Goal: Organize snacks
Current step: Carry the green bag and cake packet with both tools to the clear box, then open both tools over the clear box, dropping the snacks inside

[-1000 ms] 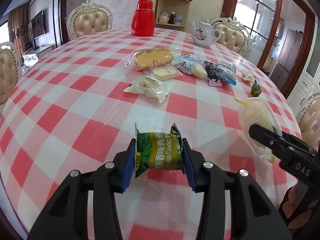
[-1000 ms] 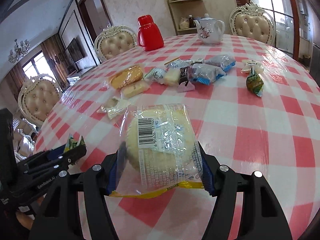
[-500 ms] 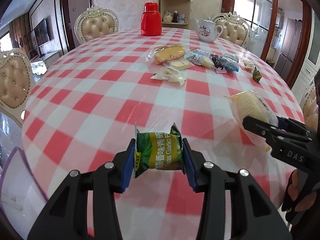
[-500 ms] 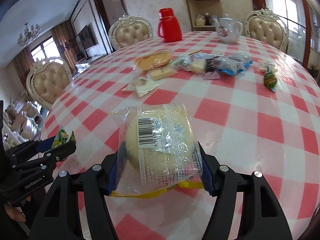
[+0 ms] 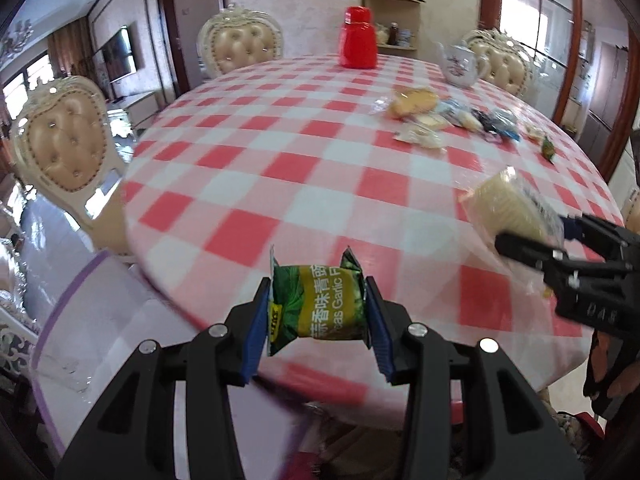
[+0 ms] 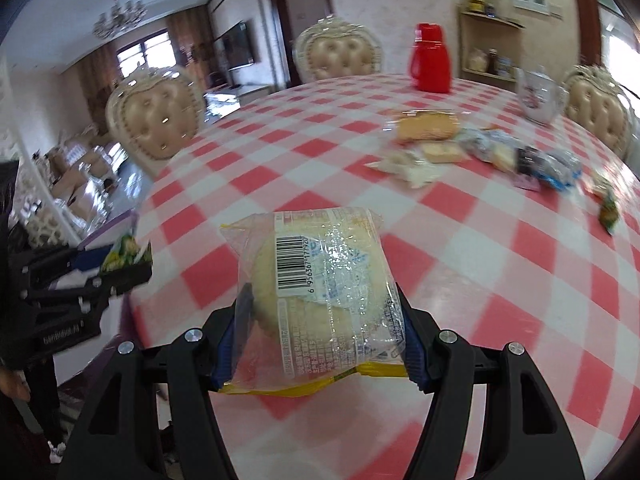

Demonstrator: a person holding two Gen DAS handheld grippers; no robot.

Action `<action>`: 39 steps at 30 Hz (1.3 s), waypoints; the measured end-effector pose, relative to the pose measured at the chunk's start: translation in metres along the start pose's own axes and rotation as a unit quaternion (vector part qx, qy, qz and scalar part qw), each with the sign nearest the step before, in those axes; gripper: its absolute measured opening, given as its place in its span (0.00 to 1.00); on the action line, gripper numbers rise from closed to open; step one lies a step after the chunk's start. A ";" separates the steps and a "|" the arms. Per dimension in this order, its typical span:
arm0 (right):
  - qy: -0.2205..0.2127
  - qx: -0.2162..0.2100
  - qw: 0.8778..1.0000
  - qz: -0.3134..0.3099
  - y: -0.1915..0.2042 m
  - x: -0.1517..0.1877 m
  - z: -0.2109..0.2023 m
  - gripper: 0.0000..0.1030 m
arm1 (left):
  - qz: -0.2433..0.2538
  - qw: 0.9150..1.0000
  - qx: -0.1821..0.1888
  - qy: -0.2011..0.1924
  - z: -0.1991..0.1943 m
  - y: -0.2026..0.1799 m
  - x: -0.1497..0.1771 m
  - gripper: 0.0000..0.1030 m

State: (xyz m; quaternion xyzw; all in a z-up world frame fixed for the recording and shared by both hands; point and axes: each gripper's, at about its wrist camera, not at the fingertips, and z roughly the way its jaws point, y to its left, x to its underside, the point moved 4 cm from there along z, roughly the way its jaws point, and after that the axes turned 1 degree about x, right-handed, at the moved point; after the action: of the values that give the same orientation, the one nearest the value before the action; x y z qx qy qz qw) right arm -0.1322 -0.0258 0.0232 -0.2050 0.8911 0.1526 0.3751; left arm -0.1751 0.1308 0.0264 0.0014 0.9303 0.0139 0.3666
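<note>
At the left, beyond the near-left edge of the table [image 5: 248, 184], a pale bin with a purple rim [image 5: 60, 308] sits lower than the tabletop, with a tufted chair [image 5: 68, 140] behind it. The left gripper [image 5: 318, 308] hangs over that near edge, its blue pads pinched narrow on the two ends of a green garlic-pea packet [image 5: 320, 304], which is lifted clear of the cloth. To its right the right gripper [image 6: 322, 320] holds a clear-wrapped pale cake [image 6: 320, 280] across its width, jaws set wider to suit it, also off the surface above the near edge. The step in hand looks like the carry: both snacks are picked and are being taken away from the table, probably toward the bin at the left, though its inside is not visible. The next move would call for bringing each gripper over the bin's mouth and letting go one at a time, the two tools being near each other. Open cloth fills the near and middle tabletop, so there is free room; the leftover snacks [image 5: 448, 120] lie in a cluster toward the far-right edge, with a red flask [image 5: 357, 42] and a white teapot [image 5: 460, 66] at the far edge, well apart from both grippers.
</note>
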 end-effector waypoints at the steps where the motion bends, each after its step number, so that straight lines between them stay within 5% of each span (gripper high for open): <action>1: 0.002 -0.006 1.000 -0.016 0.014 -0.002 0.002 0.62 | -0.006 1.000 -0.004 -0.003 -0.003 0.009 -0.001 0.44; 13: 0.009 -0.087 0.986 -0.140 0.144 -0.021 0.000 0.62 | -0.076 0.994 -0.069 0.024 -0.011 0.122 0.019 0.44; 27: 0.095 -0.183 0.946 -0.249 0.263 0.026 0.036 0.63 | -0.112 0.979 -0.167 0.042 -0.034 0.223 0.044 0.47; 31: 0.099 -0.210 0.945 -0.231 0.262 0.027 0.036 0.67 | -0.130 0.973 -0.182 0.052 -0.033 0.235 0.048 0.80; 39: 0.020 -0.163 0.979 -0.119 0.157 -0.012 0.011 0.75 | -0.172 0.975 -0.137 -0.015 -0.049 0.216 0.029 0.90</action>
State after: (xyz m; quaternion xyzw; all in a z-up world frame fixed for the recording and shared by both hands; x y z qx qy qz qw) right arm -0.1926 0.1182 0.0433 -0.3708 0.8308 0.2462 0.3342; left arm -0.2315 0.3460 0.0483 -0.2083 0.9003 0.0781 0.3742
